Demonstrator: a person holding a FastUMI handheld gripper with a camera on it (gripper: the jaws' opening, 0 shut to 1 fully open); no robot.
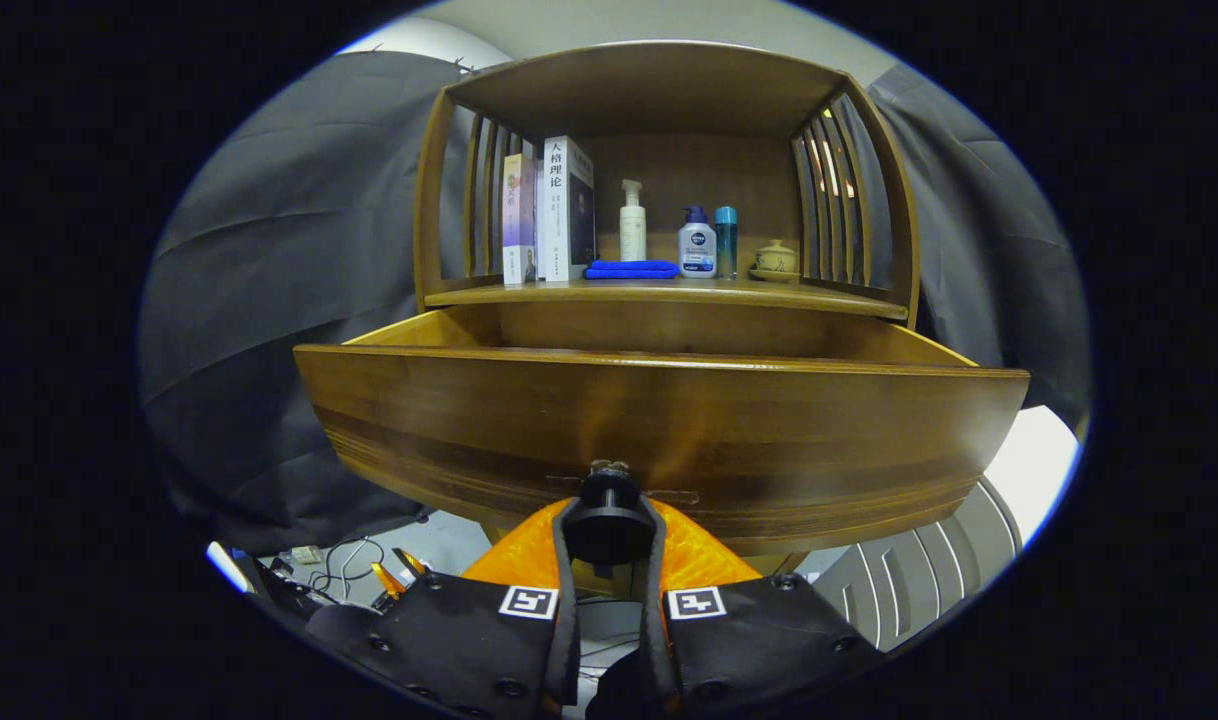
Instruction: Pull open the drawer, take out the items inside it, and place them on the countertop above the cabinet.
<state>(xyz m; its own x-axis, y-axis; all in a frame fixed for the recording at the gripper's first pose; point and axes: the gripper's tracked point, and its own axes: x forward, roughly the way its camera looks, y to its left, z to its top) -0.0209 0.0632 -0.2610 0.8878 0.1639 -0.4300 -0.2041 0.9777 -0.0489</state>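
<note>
Your gripper (609, 530) is clamped on the drawer's round knob (609, 505), both fingers pressing it. You have the drawer (659, 420) standing pulled out under the countertop (659, 292). It looks heavy and stiff; pull by that knob.

My gripper (609, 520) is clamped with both fingers on the drawer knob (609, 497), which looks like smooth, matt dark plastic or metal; I cannot tell which. The drawer (659, 420) front is varnished wood, glossy, with streaky grain and a soft sheen. The cabinet (669, 90) above is the same polished wood. On its countertop (669, 293) the folded cloth (630, 269) looks soft and matt, the bottles (697, 243) smooth glossy plastic, the books (566, 208) slick paper covers, and the small lidded pot (775, 258) glazed ceramic.
</note>
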